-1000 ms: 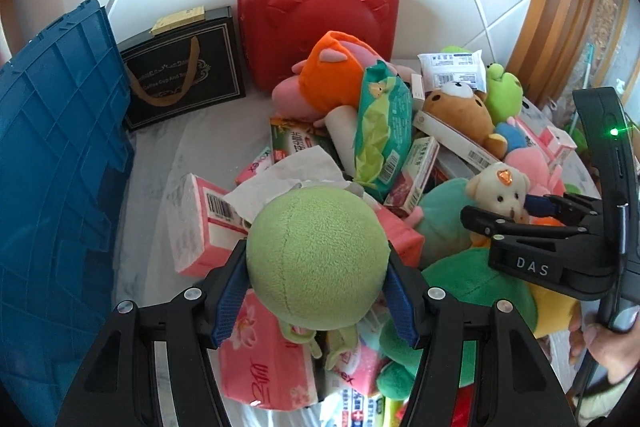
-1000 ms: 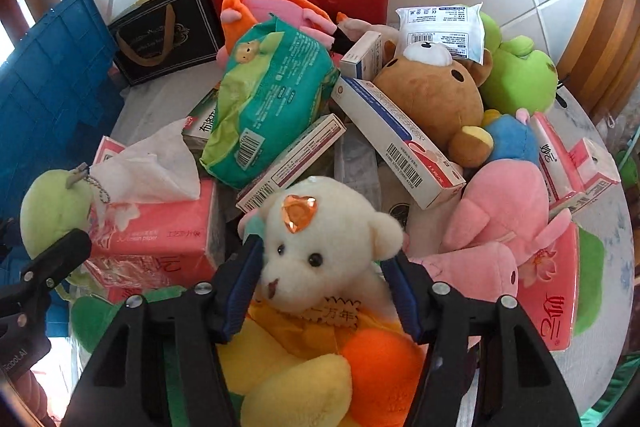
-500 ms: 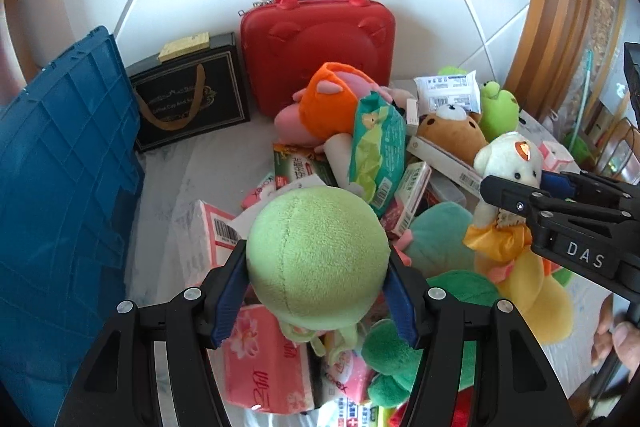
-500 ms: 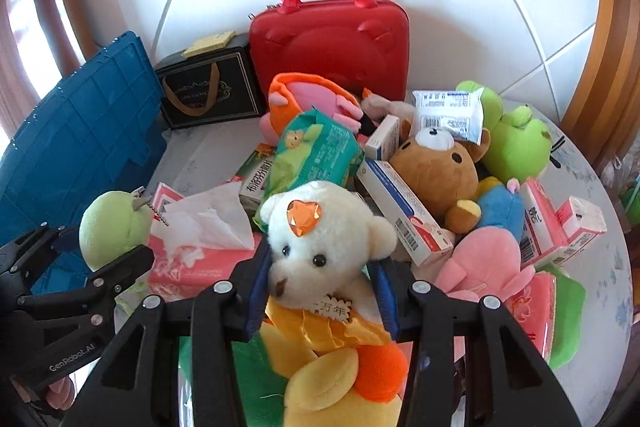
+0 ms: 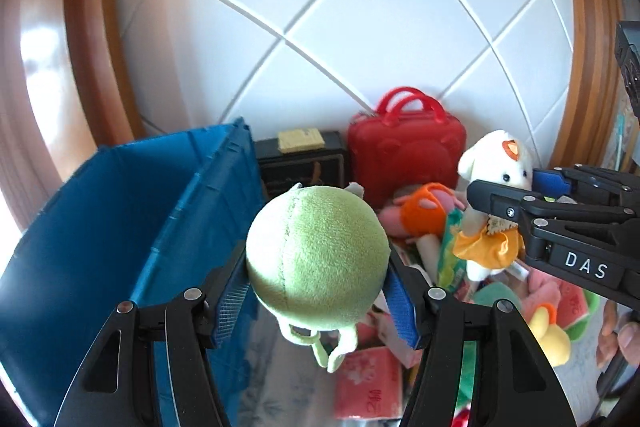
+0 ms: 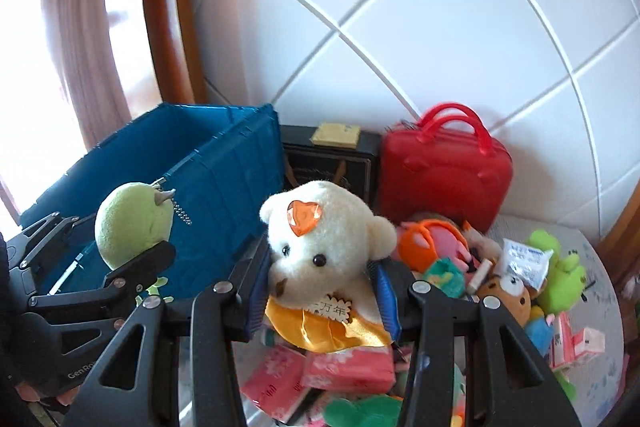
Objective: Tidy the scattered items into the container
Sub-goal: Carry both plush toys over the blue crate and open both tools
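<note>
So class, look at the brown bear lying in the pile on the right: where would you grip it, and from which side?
Grip the brown bear across its round head, coming down from above. The head faces up and is the most exposed part. A white packet and the green frog toy crowd its far side, so set the fingers to the left and right of the head rather than front to back.

We note a white tiled wall [image 6: 440, 27] behind, wooden trim [image 6: 168, 27] beside it, a pale curtain [image 6: 76, 39] at left, bright daylight coming through.
</note>
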Demonstrator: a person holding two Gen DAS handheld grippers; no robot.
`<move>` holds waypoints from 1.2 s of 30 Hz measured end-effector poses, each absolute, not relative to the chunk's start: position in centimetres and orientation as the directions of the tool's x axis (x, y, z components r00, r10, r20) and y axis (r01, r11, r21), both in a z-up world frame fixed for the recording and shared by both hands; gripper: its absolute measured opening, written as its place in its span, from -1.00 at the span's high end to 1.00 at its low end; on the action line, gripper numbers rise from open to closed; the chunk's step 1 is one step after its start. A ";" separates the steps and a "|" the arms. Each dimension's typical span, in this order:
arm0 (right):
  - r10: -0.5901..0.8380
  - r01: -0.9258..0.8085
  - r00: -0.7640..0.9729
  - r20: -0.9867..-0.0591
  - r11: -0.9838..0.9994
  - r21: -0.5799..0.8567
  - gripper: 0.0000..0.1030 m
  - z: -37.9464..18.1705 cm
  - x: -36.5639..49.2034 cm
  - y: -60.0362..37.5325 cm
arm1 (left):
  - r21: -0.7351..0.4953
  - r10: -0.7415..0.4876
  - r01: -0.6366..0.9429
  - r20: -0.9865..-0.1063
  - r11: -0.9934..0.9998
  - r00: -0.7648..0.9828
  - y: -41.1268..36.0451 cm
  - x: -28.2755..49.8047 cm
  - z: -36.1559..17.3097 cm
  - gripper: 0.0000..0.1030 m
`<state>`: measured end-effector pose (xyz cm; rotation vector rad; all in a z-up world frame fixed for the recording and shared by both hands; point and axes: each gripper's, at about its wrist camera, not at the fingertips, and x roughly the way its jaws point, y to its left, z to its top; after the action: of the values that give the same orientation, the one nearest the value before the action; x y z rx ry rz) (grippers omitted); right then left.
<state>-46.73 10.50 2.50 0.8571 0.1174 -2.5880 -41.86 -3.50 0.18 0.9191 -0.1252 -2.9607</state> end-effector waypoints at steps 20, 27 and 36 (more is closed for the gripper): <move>-0.631 0.763 -0.515 -0.580 -0.646 0.025 0.13 4.8 -43.8 -19.0 | 0.074 -0.398 0.440 -0.581 -0.895 -0.710 -28.3 -34.1 0.9 -0.20; -0.589 0.763 -0.494 -0.639 -0.647 0.007 0.13 2.5 -43.9 -21.2 | 0.054 -0.369 0.440 -0.641 -0.896 -0.673 -30.5 -34.8 -1.2 -0.20; -0.557 0.724 -0.536 -0.634 -0.690 -0.006 -0.35 2.8 -44.5 -19.6 | 0.033 -0.339 0.424 -0.659 -0.905 -0.672 -30.3 -35.4 -1.9 -0.67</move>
<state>-44.53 -19.55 2.78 0.7913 0.3470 -2.2218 -35.36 -30.25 -1.86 0.9650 0.1712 -2.5374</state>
